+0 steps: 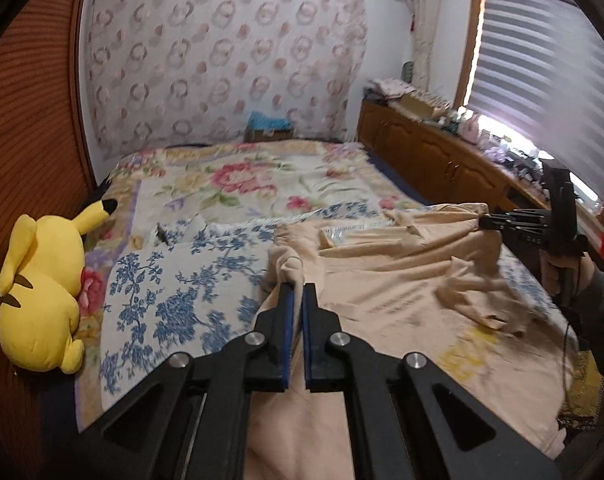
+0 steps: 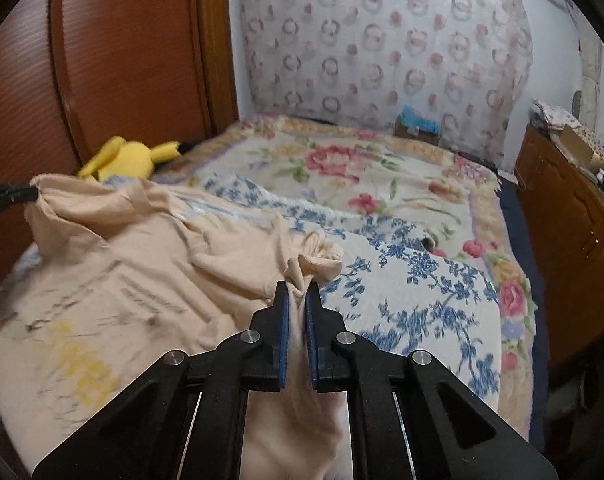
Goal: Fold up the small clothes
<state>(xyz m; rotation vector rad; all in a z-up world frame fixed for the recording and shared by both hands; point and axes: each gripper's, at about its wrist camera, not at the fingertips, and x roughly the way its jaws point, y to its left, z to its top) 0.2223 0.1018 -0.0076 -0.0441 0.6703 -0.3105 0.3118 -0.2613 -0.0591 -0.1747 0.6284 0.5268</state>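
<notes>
A: Start with what's closest. In the left wrist view, the left gripper (image 1: 298,286) at bottom centre has its blue pads pinched together on a bunched bit of the beige garment (image 1: 401,280). No gap to speak of, cloth squeezed between.

B: Same in the right wrist view. The right gripper (image 2: 296,286), bottom centre, is closed onto a gathered fold of the garment (image 2: 142,264), and fabric trails down between the fingers towards the lens.

A: So both tongs have hold of it, one on each side. The shirt lies in the lower half of both frames, spread over the blue-flowered blanket (image 1: 174,292), its held edges lifted and the printed part below still on the bed.

B: I'd judge this is the start of a fold: corners gripped and raised. Next, both ends need carrying together across the cloth, kept level and taut so it lands flat.

A: Further off, the yellow plush toy (image 1: 42,292) sits at the left edge, well apart from the garment. Behind it, the rose-patterned bedspread (image 1: 242,180) and the curtain on the far wall.
</notes>
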